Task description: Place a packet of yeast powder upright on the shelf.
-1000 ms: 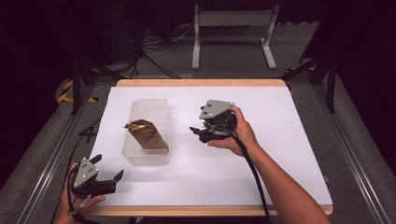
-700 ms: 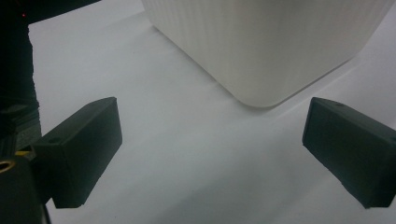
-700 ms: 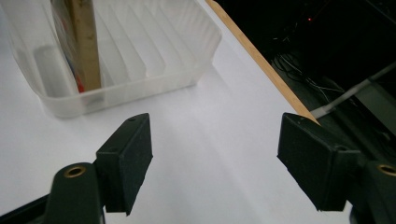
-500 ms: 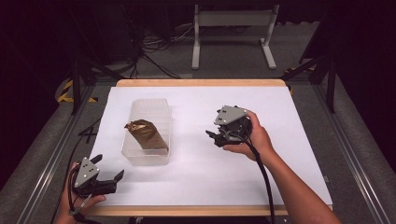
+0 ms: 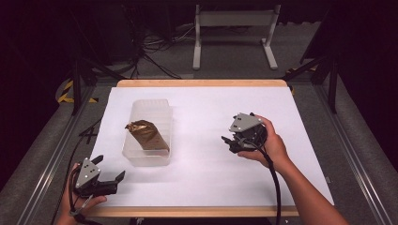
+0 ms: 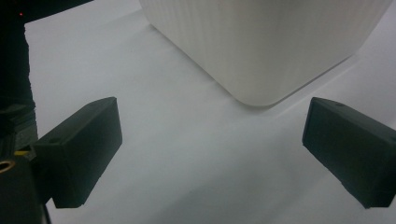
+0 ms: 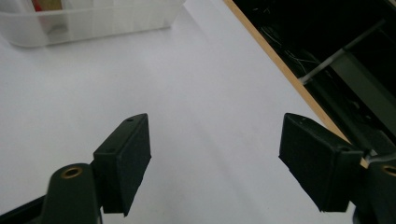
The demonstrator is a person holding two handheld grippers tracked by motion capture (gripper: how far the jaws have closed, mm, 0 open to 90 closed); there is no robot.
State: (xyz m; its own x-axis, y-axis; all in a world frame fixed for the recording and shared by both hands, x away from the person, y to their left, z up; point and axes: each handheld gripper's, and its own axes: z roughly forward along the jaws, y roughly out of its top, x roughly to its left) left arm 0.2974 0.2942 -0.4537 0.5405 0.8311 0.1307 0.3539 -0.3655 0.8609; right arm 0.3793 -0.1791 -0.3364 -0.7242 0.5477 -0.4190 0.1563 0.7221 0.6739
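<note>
Each hand-held black gripper, left gripper and right gripper, carries a grey three-cornered plate dotted with small dark screws behind its jaws. The jaws end in blocky matte-black pads, a brass-ringed hole sits behind one, and a black cable trails rearward along a bare forearm.

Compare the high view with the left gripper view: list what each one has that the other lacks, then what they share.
High view alone: the brown bag lying inside the clear plastic container, the right gripper in the person's hand over the white sheet, both forearms, the table's wooden edge and the floor with cables behind.

Left gripper view alone: a close look along the left gripper, its two black jaws wide apart with nothing between them, and the container's rounded ribbed corner.

Shared: the container, the white table cover and the left gripper.
</note>
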